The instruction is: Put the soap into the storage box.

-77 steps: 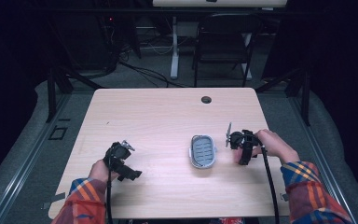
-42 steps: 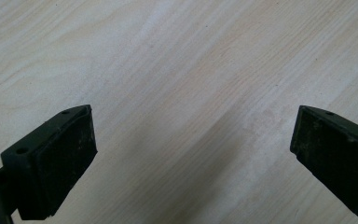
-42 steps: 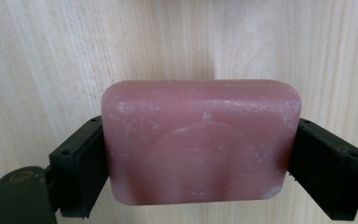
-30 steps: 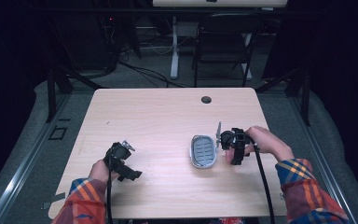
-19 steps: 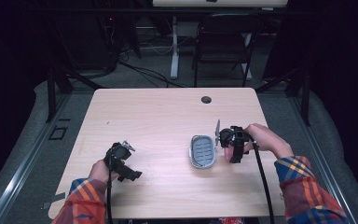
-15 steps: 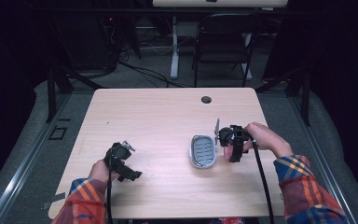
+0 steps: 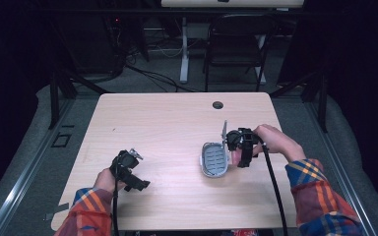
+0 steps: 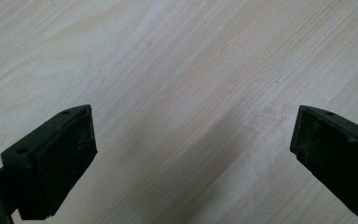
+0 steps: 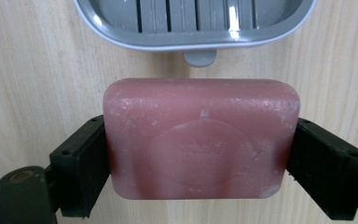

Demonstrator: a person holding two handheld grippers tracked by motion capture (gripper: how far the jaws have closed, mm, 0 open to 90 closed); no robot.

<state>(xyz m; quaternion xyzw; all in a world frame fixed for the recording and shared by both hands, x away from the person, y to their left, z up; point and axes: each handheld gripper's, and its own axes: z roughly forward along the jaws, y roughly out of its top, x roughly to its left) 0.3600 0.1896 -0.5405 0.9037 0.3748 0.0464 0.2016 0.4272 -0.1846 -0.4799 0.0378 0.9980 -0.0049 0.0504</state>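
Note:
A pink bar of soap (image 9: 200, 144) sits between the two black jaws of my right gripper (image 9: 200, 163), whose pads press on its short ends. Just beyond the soap lies a grey soap dish (image 9: 196, 23) with a slatted floor, flat on the wooden table. From above, the right gripper (image 7: 237, 146) hovers at the right edge of the soap dish (image 7: 213, 160). My left gripper (image 7: 130, 172) rests near the table's front left. Its jaws stand wide apart over bare wood, left gripper (image 8: 191, 154) holding nothing.
The light wooden table (image 7: 177, 113) has a round cable hole (image 7: 218, 104) near its far edge. A dark chair (image 7: 236, 44) and a desk leg stand on the floor behind it. Cables trail from both grippers toward the front edge.
My right gripper has moved left toward the soap dish and lifted a little, still holding the soap. The left gripper has stayed where it was.

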